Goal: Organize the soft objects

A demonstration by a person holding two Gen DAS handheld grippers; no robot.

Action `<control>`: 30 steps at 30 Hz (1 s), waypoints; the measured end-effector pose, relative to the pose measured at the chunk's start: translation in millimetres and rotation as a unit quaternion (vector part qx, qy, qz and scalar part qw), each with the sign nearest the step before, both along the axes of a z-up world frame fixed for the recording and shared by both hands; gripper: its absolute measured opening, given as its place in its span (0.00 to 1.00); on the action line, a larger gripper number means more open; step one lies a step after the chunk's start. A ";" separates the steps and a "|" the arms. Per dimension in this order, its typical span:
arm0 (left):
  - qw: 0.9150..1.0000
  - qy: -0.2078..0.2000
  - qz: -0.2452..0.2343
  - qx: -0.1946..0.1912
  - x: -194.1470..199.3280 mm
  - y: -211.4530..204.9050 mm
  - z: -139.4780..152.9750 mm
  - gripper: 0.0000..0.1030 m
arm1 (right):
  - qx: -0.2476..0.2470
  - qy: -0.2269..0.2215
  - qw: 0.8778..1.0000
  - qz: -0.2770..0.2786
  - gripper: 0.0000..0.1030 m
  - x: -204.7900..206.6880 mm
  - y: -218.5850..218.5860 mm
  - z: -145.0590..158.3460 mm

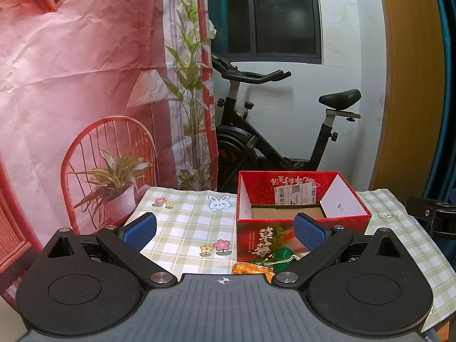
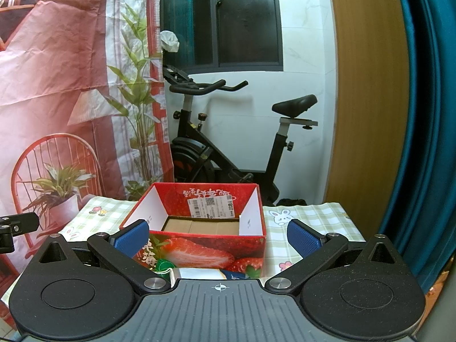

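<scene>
A red strawberry-print cardboard box stands open-topped on the checked tablecloth, with only a bare cardboard floor showing inside. In front of it lie soft toys: a green one and an orange one in the left wrist view, plus a white-and-blue one in the right wrist view, all partly hidden by the gripper bodies. My left gripper is open, above the cloth left of the box. My right gripper is open, its fingers straddling the box's front.
The checked tablecloth covers a small table. Behind it hang a pink printed backdrop and stand an exercise bike and a wooden door with a teal curtain. The other gripper's black edge shows at right.
</scene>
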State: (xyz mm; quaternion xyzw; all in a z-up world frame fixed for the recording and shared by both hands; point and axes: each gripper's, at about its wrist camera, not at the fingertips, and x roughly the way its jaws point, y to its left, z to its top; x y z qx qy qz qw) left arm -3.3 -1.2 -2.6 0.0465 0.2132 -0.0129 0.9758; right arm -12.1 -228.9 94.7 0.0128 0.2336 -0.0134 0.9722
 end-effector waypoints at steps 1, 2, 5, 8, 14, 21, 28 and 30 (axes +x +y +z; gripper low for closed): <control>1.000 0.000 0.000 0.000 0.1 0.1 0.1 1.00 | 0.000 0.000 1.000 0.000 1.00 0.0 0.1 0.0; 1.000 0.000 0.000 0.000 0.0 -0.1 0.2 1.00 | 0.000 0.000 1.000 0.000 1.00 0.0 0.3 -0.1; 1.000 0.000 0.000 0.000 0.3 -0.2 0.6 1.00 | 0.000 0.000 1.000 -0.001 1.00 -0.1 0.5 0.0; 1.000 0.000 0.000 0.000 0.4 -0.3 0.8 1.00 | 0.000 0.000 1.000 -0.001 1.00 0.2 0.2 0.2; 1.000 0.000 -0.001 -0.001 0.3 -1.9 0.1 1.00 | 0.002 0.002 1.000 -0.002 1.00 0.1 1.8 -1.0; 1.000 0.000 0.000 -0.001 0.4 -2.2 0.4 1.00 | 0.002 0.002 1.000 -0.002 1.00 0.3 1.6 -0.6; 1.000 0.000 0.001 -0.002 0.3 -3.1 0.2 1.00 | 0.002 0.003 1.000 -0.002 1.00 1.4 2.0 -1.2; 1.000 0.000 0.000 -0.001 0.3 -2.2 0.4 1.00 | 0.003 0.003 1.000 -0.002 1.00 1.6 1.5 -1.0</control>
